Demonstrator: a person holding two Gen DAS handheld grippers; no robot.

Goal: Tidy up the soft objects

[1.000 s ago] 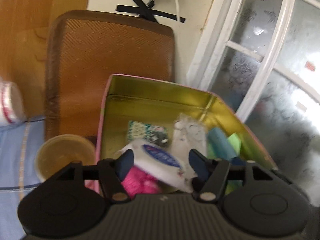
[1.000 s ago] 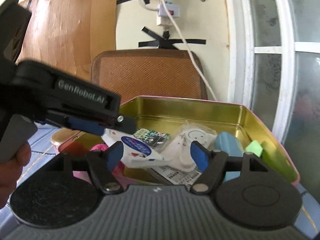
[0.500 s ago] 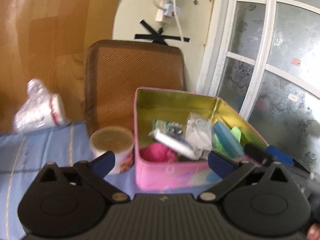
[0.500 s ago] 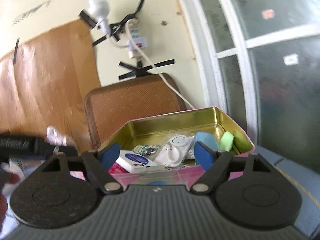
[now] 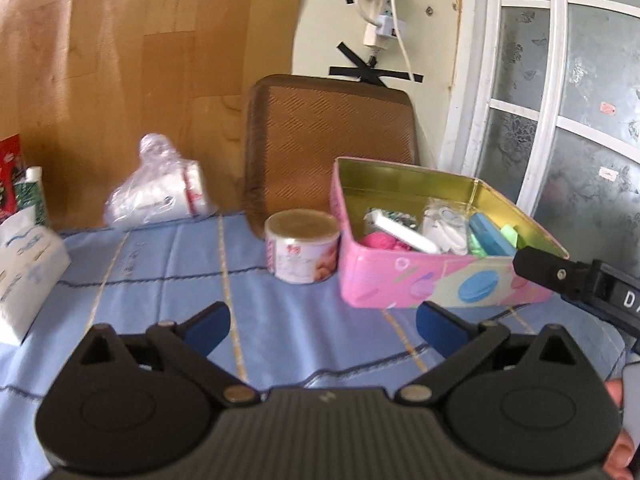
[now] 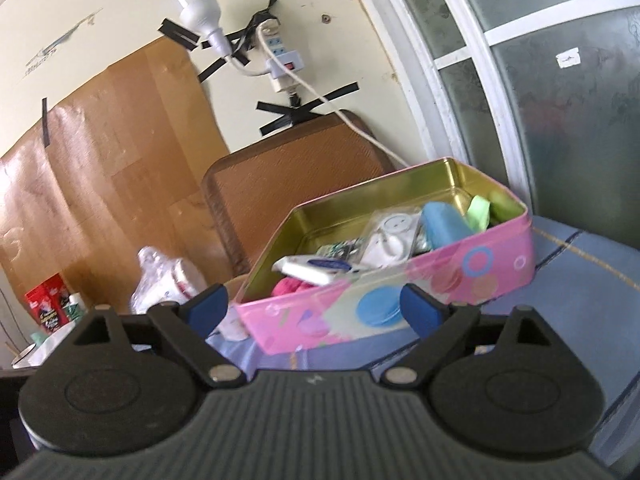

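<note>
The white tissue pack (image 5: 402, 233), gripped a second ago, has been released into the pink tin (image 5: 440, 280). The left gripper (image 5: 322, 322) is spread wide and empty, pulled back over the blue tablecloth (image 5: 160, 280). The right gripper (image 6: 314, 310) is empty, its jaws opening.

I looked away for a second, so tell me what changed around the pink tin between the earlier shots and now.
The left gripper let go of the white packet, which now lies in the pink tin, and backed away with its fingers wide. The right gripper also drew back and rolled; its fingers are opening with nothing between them. The tin, its other contents and the small tub stayed put.
</note>
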